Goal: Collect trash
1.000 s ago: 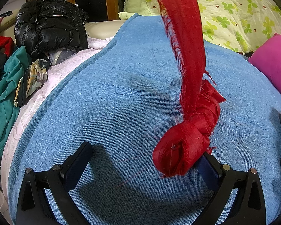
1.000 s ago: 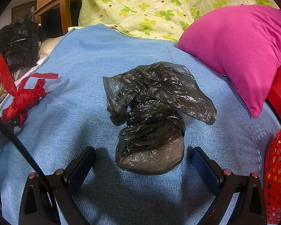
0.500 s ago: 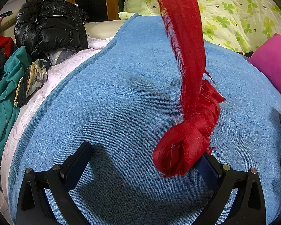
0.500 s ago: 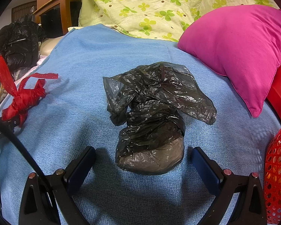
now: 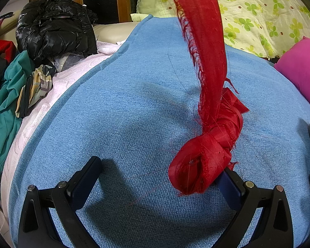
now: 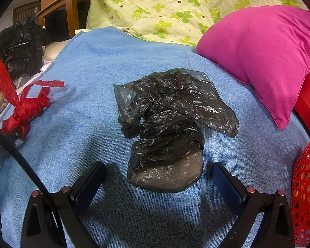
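Observation:
A knotted red ribbon of frayed cloth (image 5: 208,150) lies on the blue bedspread (image 5: 124,113), its knot resting against the right finger of my left gripper (image 5: 161,177), with a long strip rising up out of the top of the view. The left gripper is open and the ribbon is not pinched. The ribbon also shows in the right wrist view (image 6: 26,107) at the far left. A crumpled black plastic bag (image 6: 167,128) lies on the bedspread straight ahead of my right gripper (image 6: 159,177), which is open with its near end between the fingers.
A magenta pillow (image 6: 262,51) lies at the right, a red mesh basket (image 6: 305,188) at the right edge. A clover-print quilt (image 6: 175,6) is behind. A black jacket (image 5: 53,31) and green clothes (image 5: 2,107) lie left of the bedspread.

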The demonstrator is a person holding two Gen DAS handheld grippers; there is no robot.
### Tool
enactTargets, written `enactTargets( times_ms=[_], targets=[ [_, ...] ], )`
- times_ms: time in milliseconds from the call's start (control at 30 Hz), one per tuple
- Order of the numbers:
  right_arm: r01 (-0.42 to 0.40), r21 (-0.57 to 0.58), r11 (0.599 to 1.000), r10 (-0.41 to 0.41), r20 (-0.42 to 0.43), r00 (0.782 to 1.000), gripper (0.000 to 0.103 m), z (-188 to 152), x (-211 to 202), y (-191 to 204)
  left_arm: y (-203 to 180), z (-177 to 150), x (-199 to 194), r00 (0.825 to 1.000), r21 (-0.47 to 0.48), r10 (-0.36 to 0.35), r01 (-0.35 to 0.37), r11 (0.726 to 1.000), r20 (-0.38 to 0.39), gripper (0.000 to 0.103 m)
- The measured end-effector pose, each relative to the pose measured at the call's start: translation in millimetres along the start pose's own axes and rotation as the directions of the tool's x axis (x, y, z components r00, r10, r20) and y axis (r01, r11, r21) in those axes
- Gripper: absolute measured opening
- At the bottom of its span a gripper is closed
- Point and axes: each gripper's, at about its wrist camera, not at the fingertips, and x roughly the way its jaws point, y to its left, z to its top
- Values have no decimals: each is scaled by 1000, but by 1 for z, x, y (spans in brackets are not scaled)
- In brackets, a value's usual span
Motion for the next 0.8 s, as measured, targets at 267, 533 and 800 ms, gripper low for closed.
enactTargets(
  times_ms=[267, 533, 800],
  targets=[
    [0, 0, 1000, 0, 0, 1000, 103, 0, 0, -1, 0, 0, 0, 1000, 0, 0, 0, 1000, 1, 103],
    [0, 0, 1000, 0, 0, 1000, 103, 0, 0, 0, 0, 0, 0, 1000, 0, -1, 1, 1000, 2, 103],
    [0, 0, 1000, 0, 0, 1000, 103, 0, 0, 0, 0, 0, 1, 1000, 0, -1, 1, 1000, 3, 103]
  ],
)
